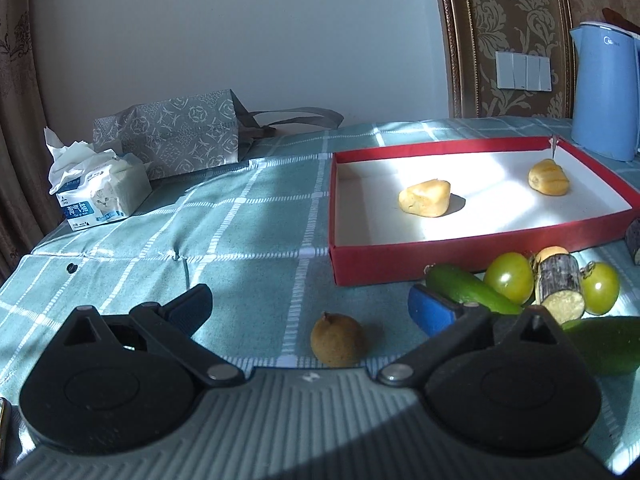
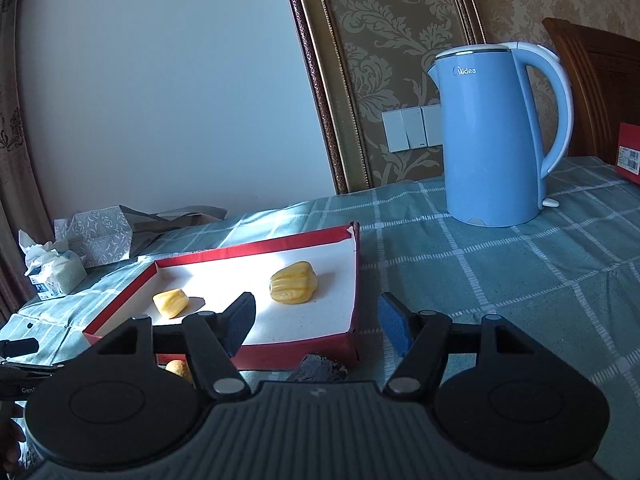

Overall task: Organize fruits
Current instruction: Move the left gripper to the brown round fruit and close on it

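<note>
The left gripper (image 1: 308, 308) hangs low over the checked cloth (image 1: 224, 216) with its jaws spread wide and nothing pinched; a small brown fruit (image 1: 337, 339) lies on the cloth between the two fingers, touching neither. Just past its right finger lie a green cucumber (image 1: 468, 288), two green tomatoes (image 1: 510, 278) and a cut piece of sugarcane (image 1: 560, 286), all outside the red tray (image 1: 400, 260) ahead and to the right. Only this view shows that cluster. Ahead to the left sit a tissue pack (image 1: 100, 192) and a grey patterned bag (image 1: 176, 136).

The right gripper (image 2: 318, 324) is also spread and empty, its left finger over the tray's white floor, its right finger over the cloth beyond the tray's wall. Inside the tray (image 2: 352, 276), two yellow fruit pieces lie well apart: a ridged one (image 2: 293, 283) straight ahead and a smoother one (image 2: 171, 302) off to the left. This view alone shows the whole blue kettle (image 2: 492, 136) standing ahead to the right, a dark lump (image 2: 318, 368) beneath the gripper against the tray's near wall, and part of the other gripper at the far left edge.
</note>
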`<state>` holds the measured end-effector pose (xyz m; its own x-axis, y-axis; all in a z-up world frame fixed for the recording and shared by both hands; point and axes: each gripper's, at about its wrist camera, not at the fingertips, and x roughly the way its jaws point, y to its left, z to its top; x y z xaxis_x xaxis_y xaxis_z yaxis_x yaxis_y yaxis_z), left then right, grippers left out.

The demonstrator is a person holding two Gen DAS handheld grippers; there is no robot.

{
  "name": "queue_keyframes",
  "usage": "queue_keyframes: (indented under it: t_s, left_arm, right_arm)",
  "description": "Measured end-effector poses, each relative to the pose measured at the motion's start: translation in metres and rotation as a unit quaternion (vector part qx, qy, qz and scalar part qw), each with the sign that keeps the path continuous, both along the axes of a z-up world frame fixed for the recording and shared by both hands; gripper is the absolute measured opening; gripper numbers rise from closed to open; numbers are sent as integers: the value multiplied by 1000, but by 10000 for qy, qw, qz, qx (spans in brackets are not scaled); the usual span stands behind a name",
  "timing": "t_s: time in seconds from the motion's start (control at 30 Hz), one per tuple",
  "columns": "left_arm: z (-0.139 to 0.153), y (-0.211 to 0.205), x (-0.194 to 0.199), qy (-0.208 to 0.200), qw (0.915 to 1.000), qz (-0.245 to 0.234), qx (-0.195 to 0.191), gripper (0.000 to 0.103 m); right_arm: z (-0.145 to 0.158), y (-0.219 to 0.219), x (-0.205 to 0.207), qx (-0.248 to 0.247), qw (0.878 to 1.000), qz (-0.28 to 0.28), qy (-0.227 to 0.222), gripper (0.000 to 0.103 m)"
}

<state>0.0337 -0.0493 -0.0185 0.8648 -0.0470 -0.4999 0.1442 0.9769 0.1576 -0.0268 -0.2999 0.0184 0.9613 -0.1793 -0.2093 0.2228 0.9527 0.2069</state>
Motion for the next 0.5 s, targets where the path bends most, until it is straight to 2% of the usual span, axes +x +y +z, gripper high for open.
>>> queue_keyframes:
  t_s: [0.1, 0.27, 0.5]
  left_arm:
    - [-1, 2, 2, 105, 9999, -52, -98, 96]
    - [-4, 9, 6, 289, 9993, 0, -253, 94]
    - [-9, 8, 8, 425, 9991, 3, -81, 90]
  right_arm:
    - [0, 1, 1, -4, 10000, 13, 4, 67]
    - [-1, 0, 3, 22, 10000, -40, 79, 67]
    - [-1, 1, 2, -91, 9998, -71, 139, 67]
